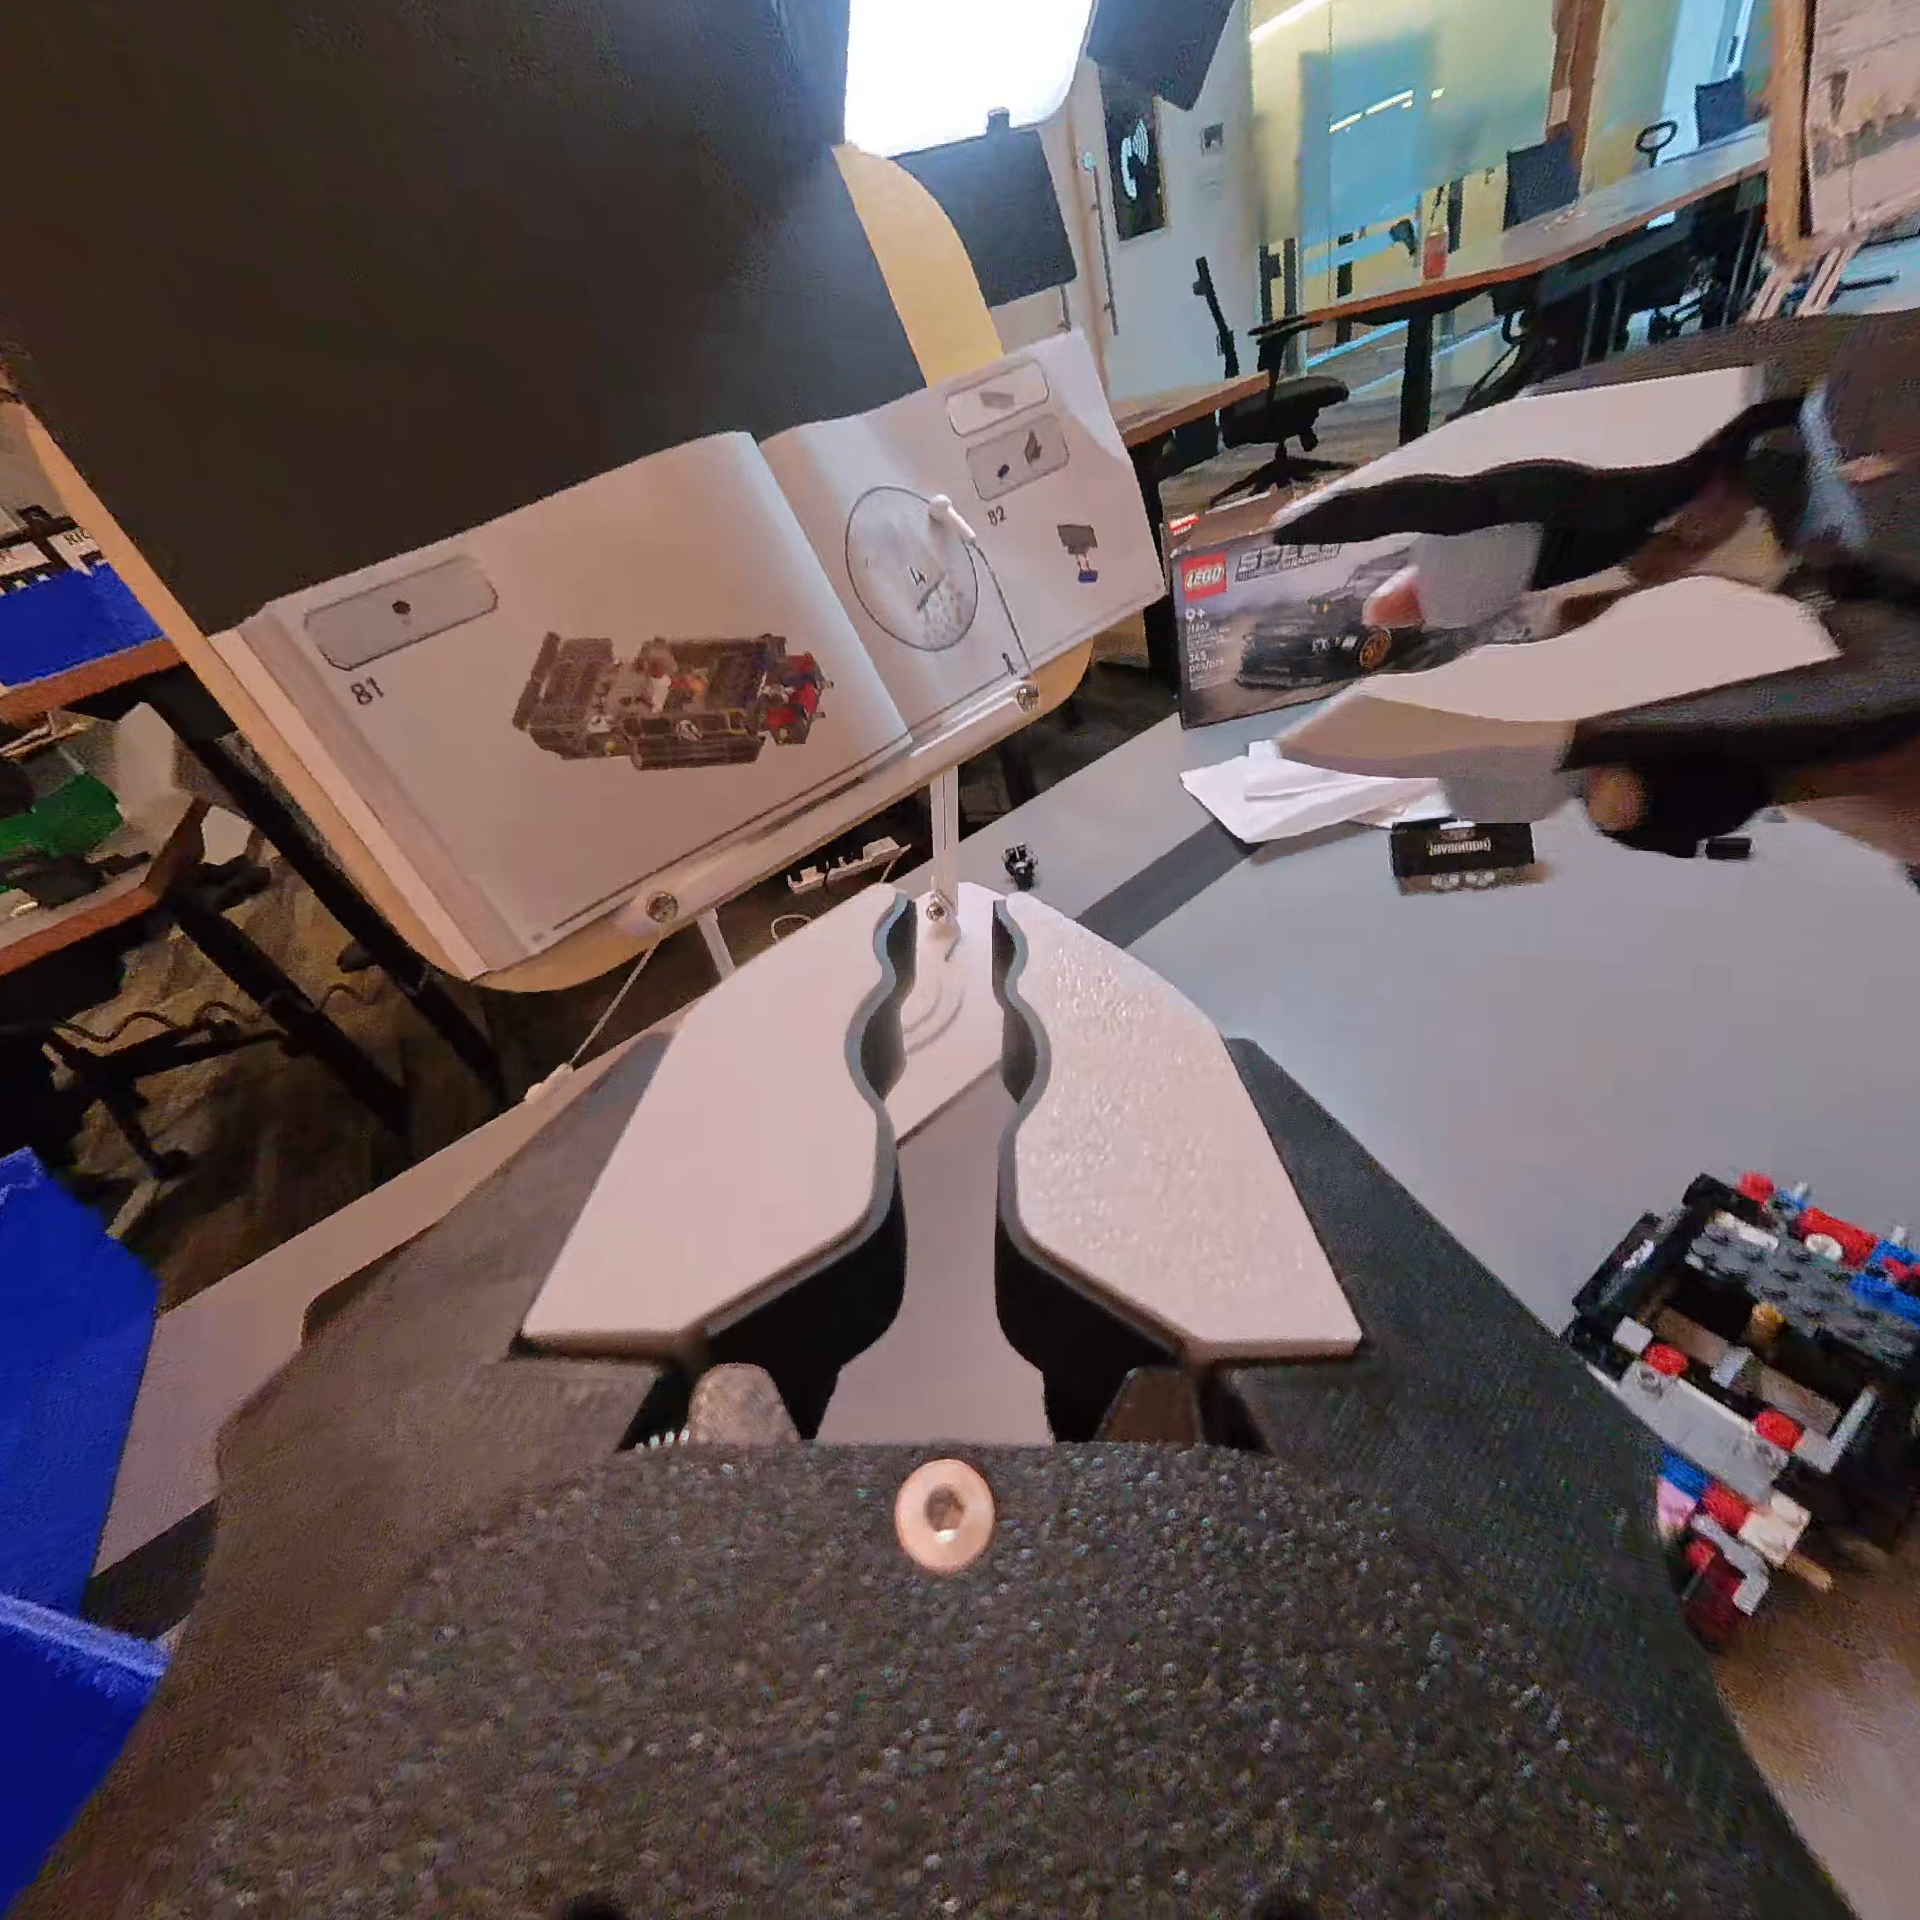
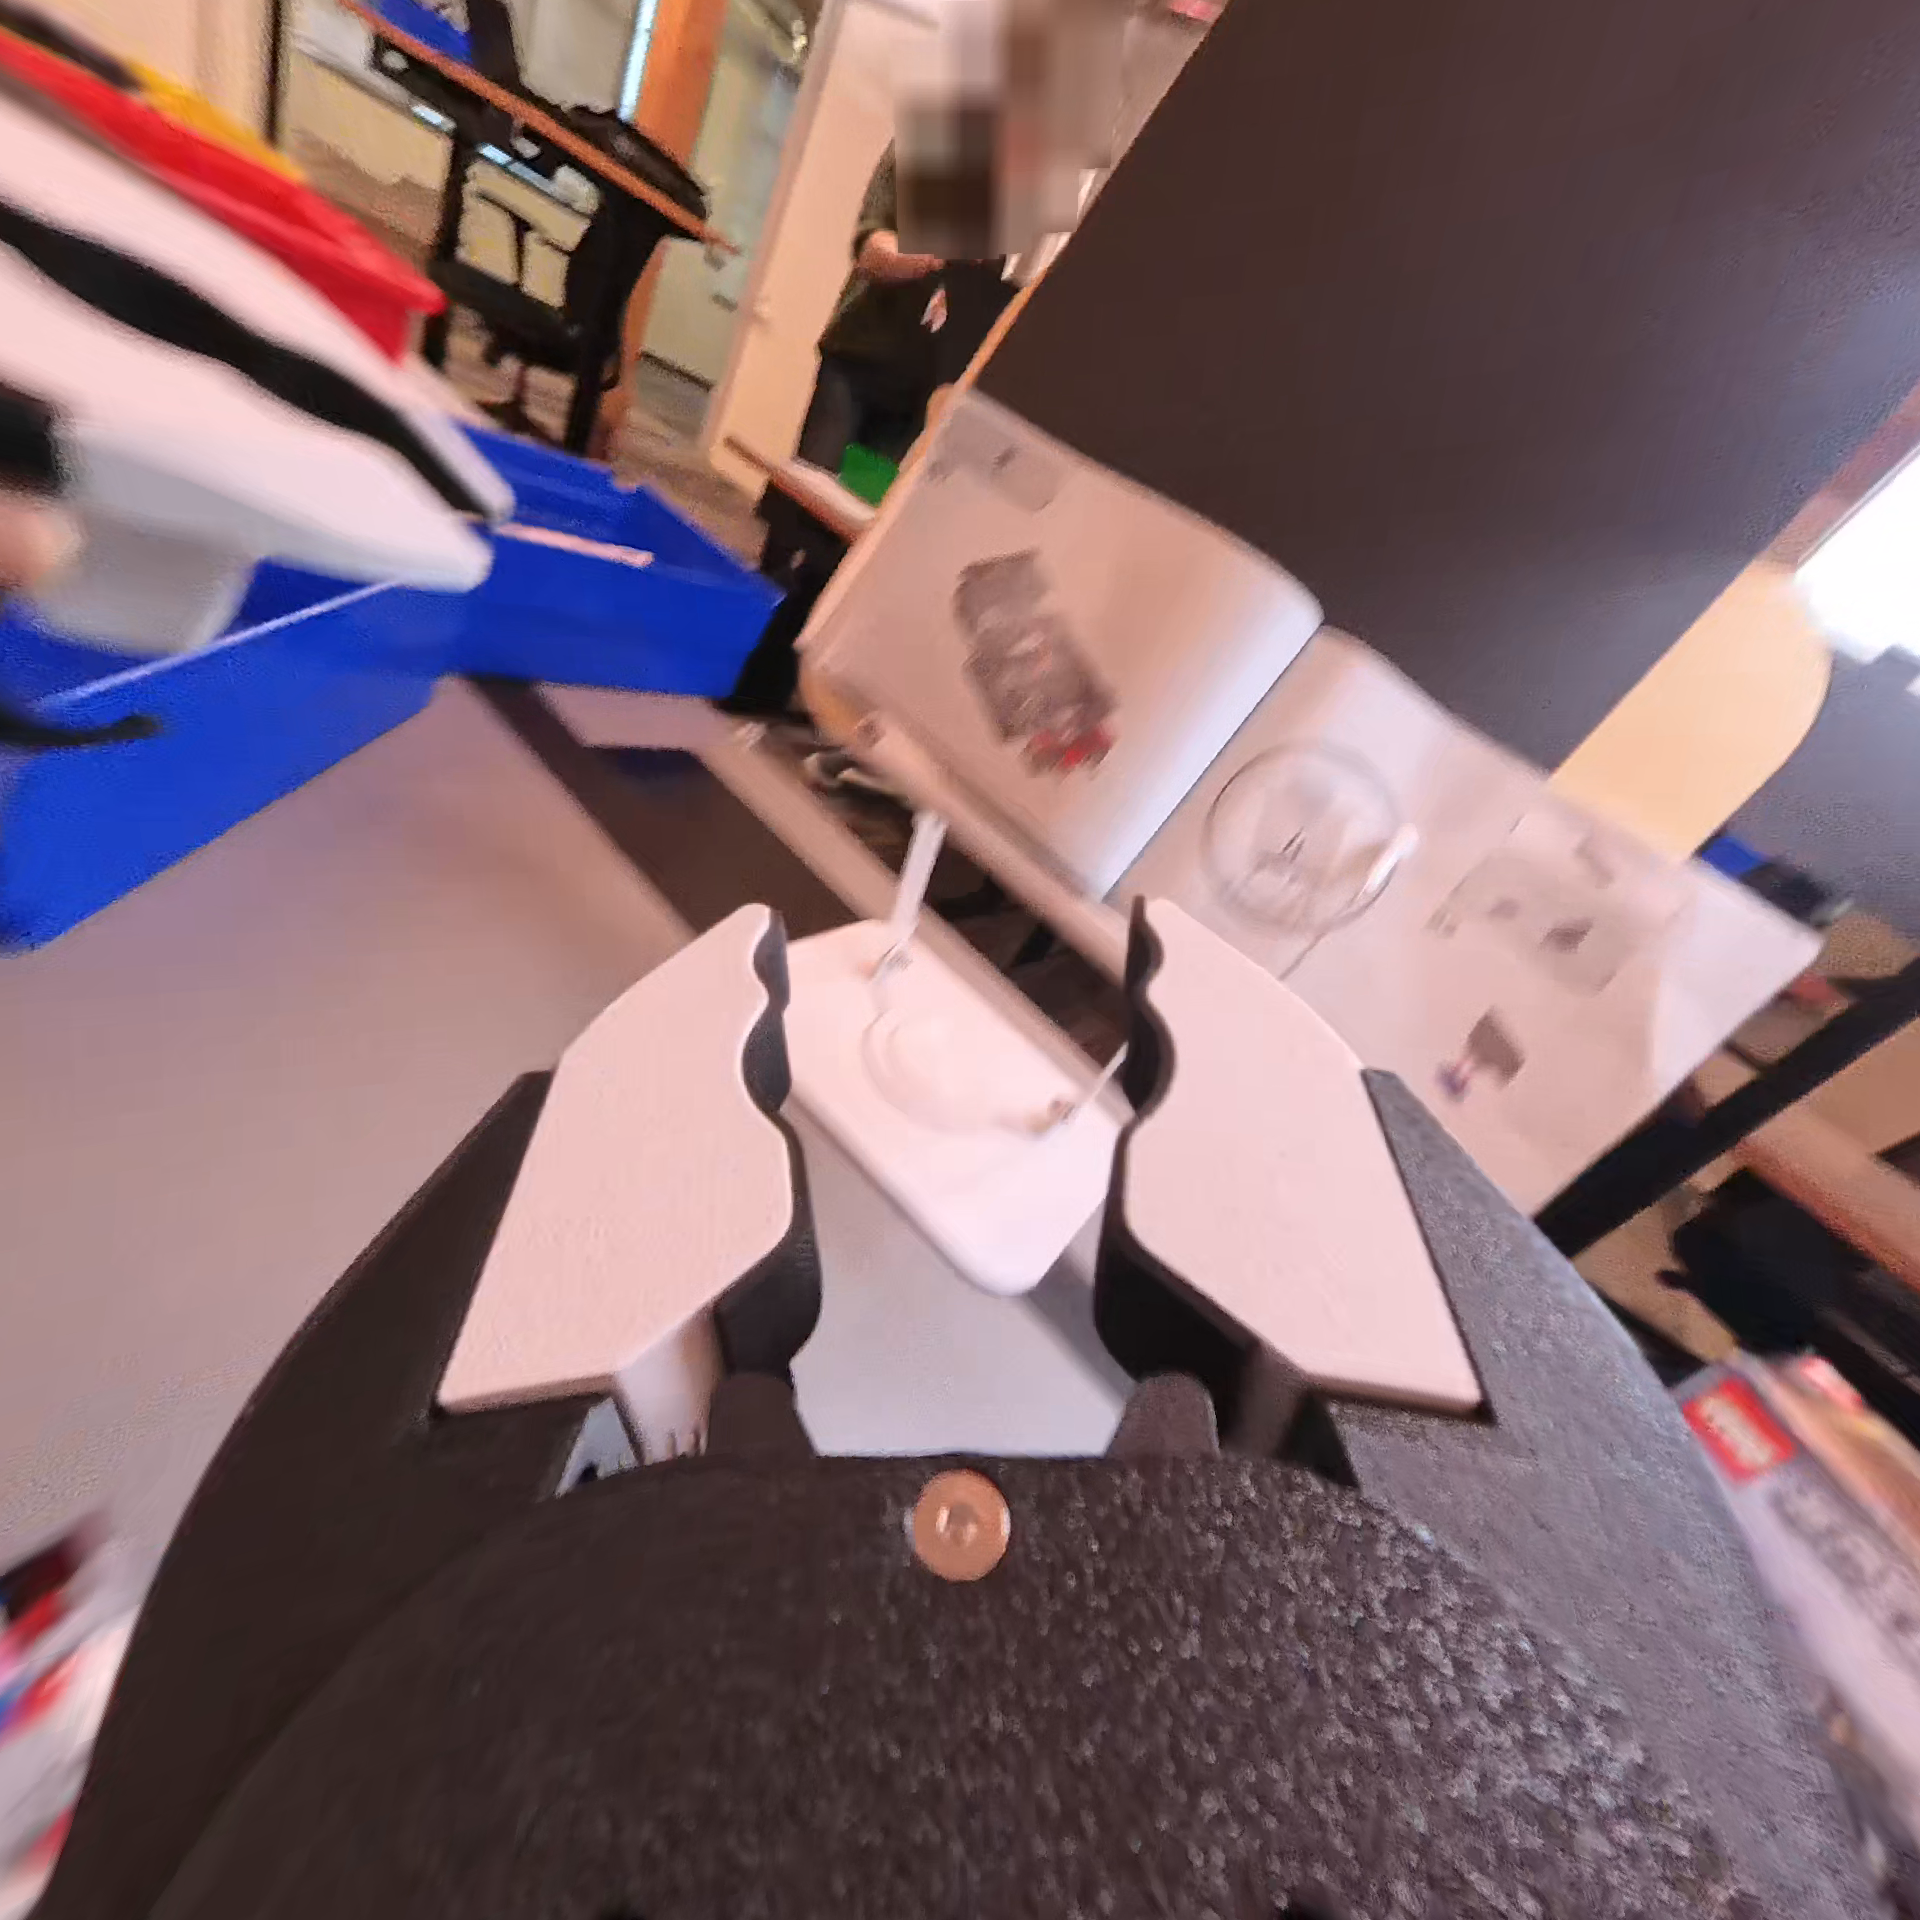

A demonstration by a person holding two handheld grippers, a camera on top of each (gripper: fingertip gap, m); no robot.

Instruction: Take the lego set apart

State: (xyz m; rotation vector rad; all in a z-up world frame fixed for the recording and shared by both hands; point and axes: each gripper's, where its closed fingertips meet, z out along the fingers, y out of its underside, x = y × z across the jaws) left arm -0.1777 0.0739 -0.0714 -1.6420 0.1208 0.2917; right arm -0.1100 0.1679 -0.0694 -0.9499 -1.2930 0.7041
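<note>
- Lego set: found largely assembled on the grey counter, low at the right of the left wrist view; many bricks are seen joined, studs exposed on top.
- Loose black pieces are noted farther back, near the set's box; some removal is judged done, the bulk left.
- Left gripper: jaws narrowly parted, nothing held, raised toward the instruction booklet on its stand.
- Right gripper: jaws moderately wide, nothing held, likewise aimed at the stand's white base.
- Neither gripper is in contact with the set.
- Blue bins stand at the counter's far side.
</note>
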